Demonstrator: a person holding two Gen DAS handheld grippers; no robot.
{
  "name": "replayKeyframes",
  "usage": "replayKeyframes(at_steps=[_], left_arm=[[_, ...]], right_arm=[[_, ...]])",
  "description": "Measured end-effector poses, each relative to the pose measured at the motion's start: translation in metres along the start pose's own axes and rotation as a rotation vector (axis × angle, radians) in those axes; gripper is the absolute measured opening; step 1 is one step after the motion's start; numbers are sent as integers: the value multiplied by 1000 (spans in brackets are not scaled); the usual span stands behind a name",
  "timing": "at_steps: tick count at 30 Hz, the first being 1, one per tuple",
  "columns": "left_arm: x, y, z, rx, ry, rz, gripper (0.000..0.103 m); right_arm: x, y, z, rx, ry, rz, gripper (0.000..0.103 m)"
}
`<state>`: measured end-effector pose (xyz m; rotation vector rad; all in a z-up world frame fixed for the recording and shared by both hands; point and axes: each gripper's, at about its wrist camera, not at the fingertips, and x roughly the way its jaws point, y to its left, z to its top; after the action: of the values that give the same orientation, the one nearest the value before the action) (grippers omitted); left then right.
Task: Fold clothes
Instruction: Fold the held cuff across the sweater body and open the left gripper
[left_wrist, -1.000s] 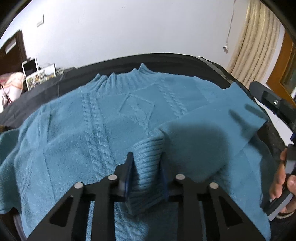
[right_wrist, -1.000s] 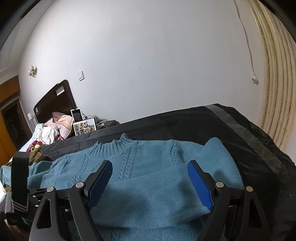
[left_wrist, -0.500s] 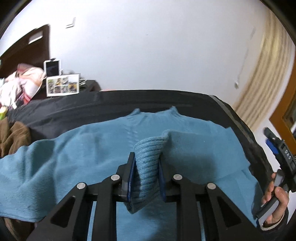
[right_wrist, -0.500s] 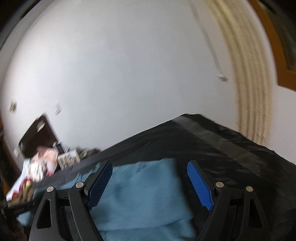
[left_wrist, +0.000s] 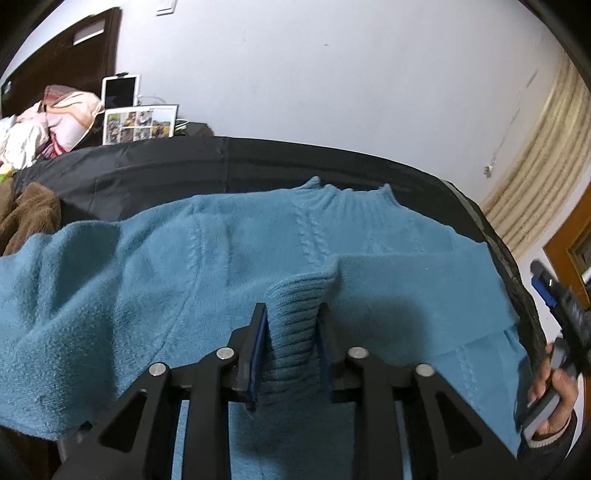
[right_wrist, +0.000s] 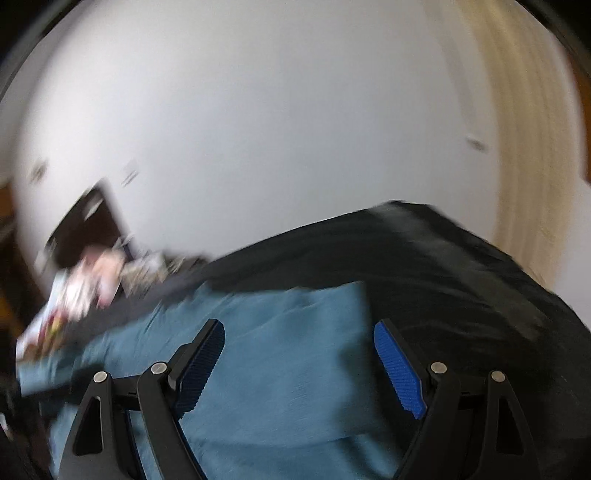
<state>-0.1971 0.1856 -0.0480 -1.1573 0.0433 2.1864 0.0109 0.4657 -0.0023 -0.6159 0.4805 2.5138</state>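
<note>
Left gripper (left_wrist: 291, 347) clamps sweater (left_wrist: 207, 266) cuff, sleeve folded across; right gripper (right_wrist: 299, 365) gapes, empty. Other sleeve & body unfolded.

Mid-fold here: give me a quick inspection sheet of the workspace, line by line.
Surface: black cloth-covered table, under the garment.
Job's things: teal cable-knit sweater spread flat; one sleeve folded across the chest, ribbed cuff lifted.
Clutter: brown fleece garment at the left edge; framed photo collage, tablet, pink bedding behind.
Grippers: left claw shut on the cuff; right claw open, holding nothing.
Cables: white cord on the wall.
Surroundings: white wall, beige curtain.
</note>
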Motion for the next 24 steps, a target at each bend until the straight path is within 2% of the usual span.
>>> replayKeyframes(at_steps=[2,5,9,11,13,16,17,21,24], left_arm=[[-1,6,2,-23,2,22,42],[-3,13,4,-40,-22,79,52],[-8,16,6,-27,-58,154,61],[-8,15,6,-8,-64,185,63],[-6,14,6,7,-65,206,64],[-1,9,4,47,-52,235,68],[2,7,3,57,-45,249,69],[21,4,-3,102,-12,301,72],[19,1,-4,121,-25,311,76]], right_arm=[[9,22,-8,-102,46,40,85],[25,42,-21,-201,151,33,85],[43,30,-24,-165,248,-6,85],[56,19,-28,-125,327,-42,86],[57,20,-29,-149,329,-64,89],[62,36,-38,-289,370,-122,99],[61,36,-39,-292,368,-134,102],[59,29,-39,-268,373,-131,102],[58,28,-40,-267,373,-131,102]])
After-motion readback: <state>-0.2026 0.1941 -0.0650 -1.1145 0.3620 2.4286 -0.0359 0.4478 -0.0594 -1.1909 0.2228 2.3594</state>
